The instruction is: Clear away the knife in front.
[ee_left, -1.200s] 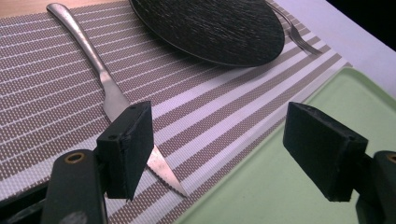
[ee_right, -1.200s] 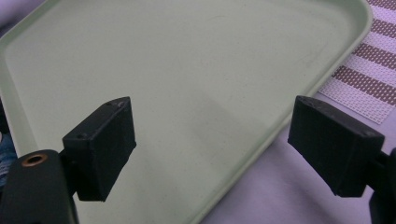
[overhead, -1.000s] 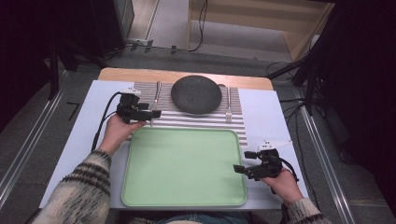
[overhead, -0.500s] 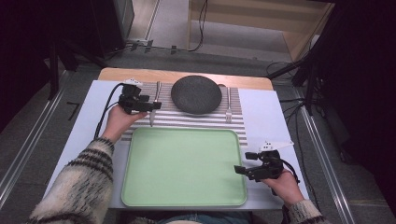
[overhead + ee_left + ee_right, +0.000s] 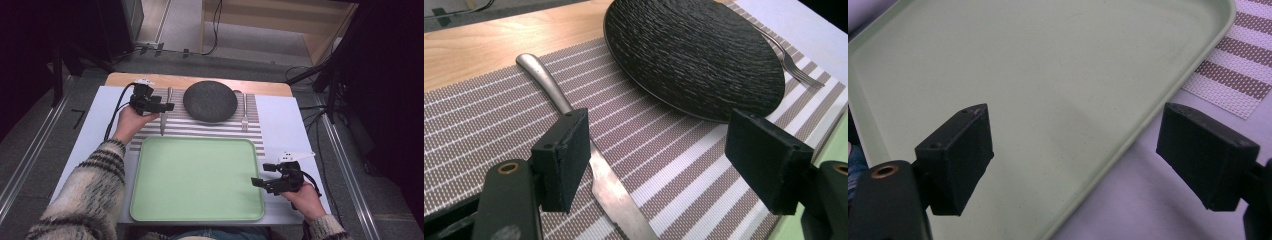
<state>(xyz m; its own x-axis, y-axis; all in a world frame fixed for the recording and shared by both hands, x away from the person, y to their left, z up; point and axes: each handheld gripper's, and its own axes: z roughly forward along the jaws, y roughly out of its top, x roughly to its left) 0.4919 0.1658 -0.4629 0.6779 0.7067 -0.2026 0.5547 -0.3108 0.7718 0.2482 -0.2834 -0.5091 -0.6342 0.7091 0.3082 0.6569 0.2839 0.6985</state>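
My left gripper [image 5: 168, 106] hovers open over the striped placemat [image 5: 200, 127], its jaws wide apart just above a silver knife [image 5: 163, 120] that lies beside a dark textured plate [image 5: 210, 101]. In the left gripper view the knife [image 5: 554, 92] runs under the left jaw, and nothing sits between the pads of the left gripper [image 5: 659, 135]. A fork [image 5: 245, 114] lies right of the plate. My right gripper [image 5: 257, 182] is open and empty over the right rim of the pale green tray [image 5: 197, 175]; the right gripper [image 5: 1075, 145] straddles the tray [image 5: 1023, 75] edge.
The placemat lies on a white table cover [image 5: 282, 125], with a wooden table edge [image 5: 175, 80] beyond it. The tray holds nothing. Cables and dark floor surround the table. A person's patterned sleeve [image 5: 85, 195] comes in at lower left.
The left hand has carried its gripper from the tray's far left corner away over the placemat, to the knife. The right gripper has stayed still.
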